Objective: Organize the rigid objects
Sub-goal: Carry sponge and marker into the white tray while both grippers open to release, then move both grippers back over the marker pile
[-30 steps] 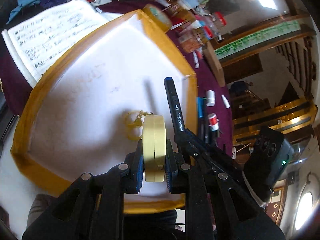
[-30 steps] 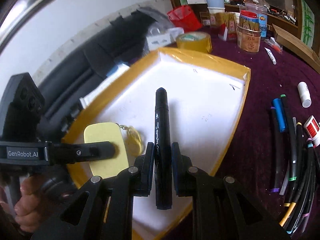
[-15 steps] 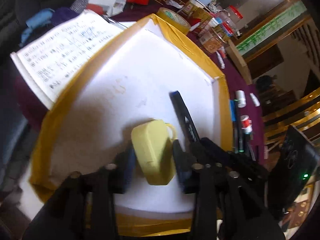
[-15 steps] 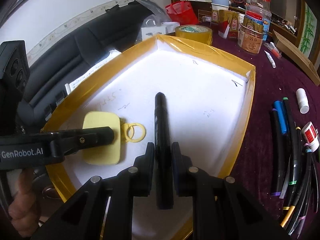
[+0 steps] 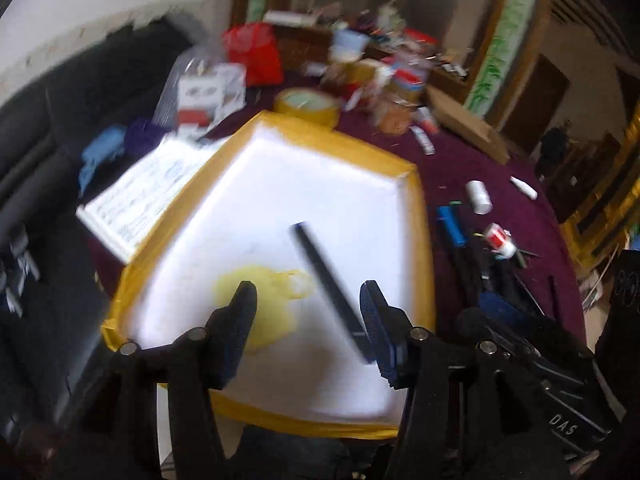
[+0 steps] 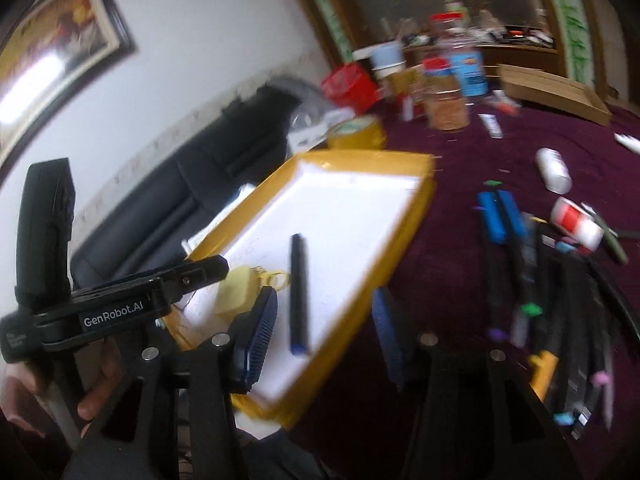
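Both jaws have just been opening, now gaping wide, gripping nothing: left gripper (image 5: 306, 312), right gripper (image 6: 324, 328). Black marker pen (image 6: 299, 292) and flat yellow plastic tag (image 5: 256, 300) are lying in the yellow-rimmed white tray (image 6: 404, 216), frame centre. Loose marker pile (image 6: 560, 280) at right is still waiting on the purple cloth.

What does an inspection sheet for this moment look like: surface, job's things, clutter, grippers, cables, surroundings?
Surface: table under a maroon cloth.
Job's things: black marker and yellow tag lie side by side, apart, in the white tray with yellow taped rim.
Clutter: loose pens, white bottle, tape roll, jars, notebook.
Grippers: left gripper and right gripper open, jaws just opened, nothing gripped.
Cables: nothing seen.
Surroundings: dark sofa, framed picture, white wall; view blurred.
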`<state>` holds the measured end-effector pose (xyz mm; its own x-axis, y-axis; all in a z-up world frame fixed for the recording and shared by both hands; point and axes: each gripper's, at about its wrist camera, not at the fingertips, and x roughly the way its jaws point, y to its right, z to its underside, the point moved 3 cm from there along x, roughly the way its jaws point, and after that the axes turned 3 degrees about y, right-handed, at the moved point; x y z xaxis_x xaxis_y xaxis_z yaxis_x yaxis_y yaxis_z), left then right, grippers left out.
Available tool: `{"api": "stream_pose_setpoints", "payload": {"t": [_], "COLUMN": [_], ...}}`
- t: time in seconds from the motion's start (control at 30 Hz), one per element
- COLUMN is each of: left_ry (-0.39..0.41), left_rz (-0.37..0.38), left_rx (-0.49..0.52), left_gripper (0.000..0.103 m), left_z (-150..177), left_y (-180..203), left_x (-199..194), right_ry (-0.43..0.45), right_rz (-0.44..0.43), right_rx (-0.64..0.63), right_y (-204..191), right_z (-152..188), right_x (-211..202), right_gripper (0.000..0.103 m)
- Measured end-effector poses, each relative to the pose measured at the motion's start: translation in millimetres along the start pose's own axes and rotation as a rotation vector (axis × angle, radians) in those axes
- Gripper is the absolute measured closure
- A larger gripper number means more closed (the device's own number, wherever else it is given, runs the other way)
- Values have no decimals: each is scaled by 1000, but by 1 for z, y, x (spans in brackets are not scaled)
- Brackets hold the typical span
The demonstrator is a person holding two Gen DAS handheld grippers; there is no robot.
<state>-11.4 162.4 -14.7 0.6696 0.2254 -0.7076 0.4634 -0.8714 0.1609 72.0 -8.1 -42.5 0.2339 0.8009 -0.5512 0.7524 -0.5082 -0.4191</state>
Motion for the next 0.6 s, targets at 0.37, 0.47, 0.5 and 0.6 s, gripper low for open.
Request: {"api": "stream_pose_setpoints", "payload": {"t": [0.37, 0.47, 0.5, 0.6], "left_ry": [-206, -232, -234, -244], "left_rz": [155, 155, 149, 138], "left_rx": [222, 288, 307, 334], "left_gripper": [51, 51, 51, 51], "left_z": [42, 51, 53, 56], "left_y": [117, 138, 142, 156], "left_x": [30, 32, 32, 35], "right_ry": [29, 37, 36, 44], "right_rz": [5, 28, 43, 81], "right_rx": [190, 209, 208, 222], "right_y": [90, 107, 112, 128], "right_z": [50, 57, 58, 59], "right_x": [-81, -94, -97, -104], "right_gripper": [58, 59, 59, 59]}}
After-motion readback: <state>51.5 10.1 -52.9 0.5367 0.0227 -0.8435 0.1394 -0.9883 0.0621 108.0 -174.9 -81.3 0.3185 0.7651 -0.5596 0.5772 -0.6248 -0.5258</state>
